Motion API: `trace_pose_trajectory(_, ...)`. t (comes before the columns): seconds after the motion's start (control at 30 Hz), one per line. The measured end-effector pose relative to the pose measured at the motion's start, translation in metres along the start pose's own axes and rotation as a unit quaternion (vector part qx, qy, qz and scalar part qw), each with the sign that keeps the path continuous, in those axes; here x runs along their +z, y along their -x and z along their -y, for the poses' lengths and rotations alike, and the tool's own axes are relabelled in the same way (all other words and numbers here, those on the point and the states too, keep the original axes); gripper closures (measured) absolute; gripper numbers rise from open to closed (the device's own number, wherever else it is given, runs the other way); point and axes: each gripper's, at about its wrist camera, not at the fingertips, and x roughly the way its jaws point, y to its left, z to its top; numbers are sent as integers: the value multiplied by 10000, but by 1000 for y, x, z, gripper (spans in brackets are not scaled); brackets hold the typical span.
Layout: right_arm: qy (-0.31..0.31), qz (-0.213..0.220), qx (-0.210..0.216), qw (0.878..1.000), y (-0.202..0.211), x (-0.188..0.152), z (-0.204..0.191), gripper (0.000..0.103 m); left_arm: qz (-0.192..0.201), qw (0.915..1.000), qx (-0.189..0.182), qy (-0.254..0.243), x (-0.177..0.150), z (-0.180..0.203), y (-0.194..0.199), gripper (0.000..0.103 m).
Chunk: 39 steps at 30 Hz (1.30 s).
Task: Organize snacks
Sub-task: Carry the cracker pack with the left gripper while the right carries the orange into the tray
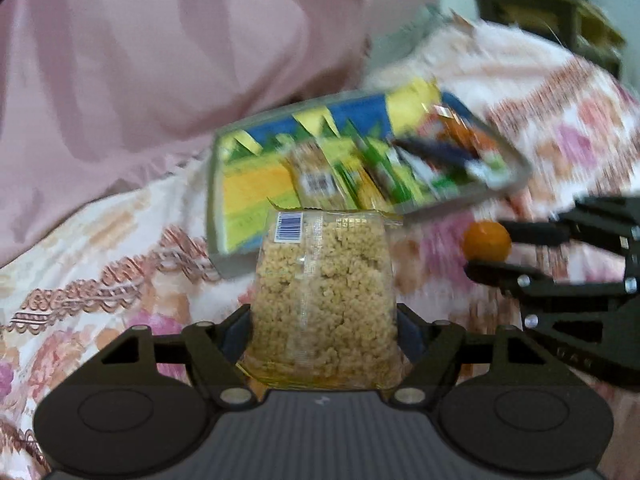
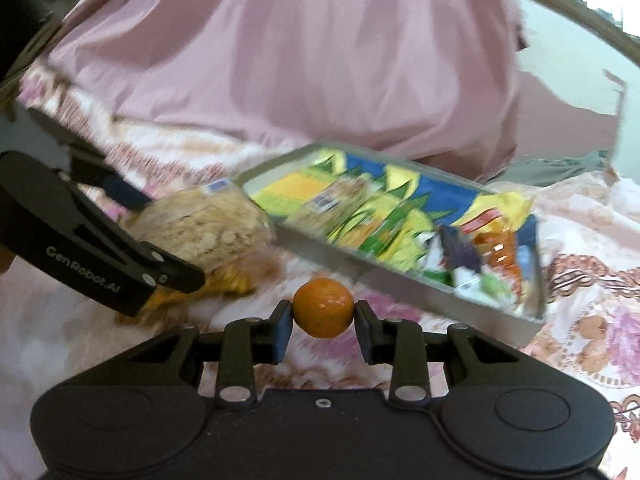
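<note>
Clear crinkly film wraps the snack packet, which sits low centre in the left wrist view, clamped between the pads of the left tool. We judge it light, soft-walled and brittle inside: the puffed beige pieces would crush under a hard squeeze, and the film looks slippery. The grip lies across the lower half of the body; we judge that sound, since the sealed ends would only fold. Its long axis runs up the frame, away from the camera, barcode end farthest, toward the tray.

Right tool: narrow, pads pressed on either side of a small orange fruit, centre of the right wrist view. We judge the fruit firm, round and smooth, so liable to roll out unless held across its widest part, as it is now. No long axis to speak of.

Tray lies on the floral bedspread, in the middle of both views, its long side running diagonally, down to the right in the right wrist view. It already holds several packets; blur hides their labels. Both held items are near the tray, neither over it yet.
</note>
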Motion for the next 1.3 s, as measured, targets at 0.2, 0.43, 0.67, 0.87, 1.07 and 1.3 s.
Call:
trace_pose_trajectory(0.2,-262,376,-552,9974,-5,9,17,67,444,9962,281,698,44,1,-9,26)
trace_pose_trajectory(0.43,-569,502,-845,9935,-28,16,46,67,658,9905,380,1146,81,8,-51,26)
trace_pose_trajectory(0.67,-755,371,-847,9928,-53,15,61,67,502,9899,509,1226,89,17,-93,26)
trace_pose_trajectory(0.87,-807,204,-783,9934,-73,17,67,67,303,9903,596,1216,88,23,-113,26)
trace_pose_trajectory(1.07,-750,136,-772,9941,-75,18,67,66,171,9914,589,1155,88,28,-121,26)
trace_pose_trajectory(1.3,-709,122,-782,9943,-76,18,67,65,128,9923,549,1106,88,27,-120,26)
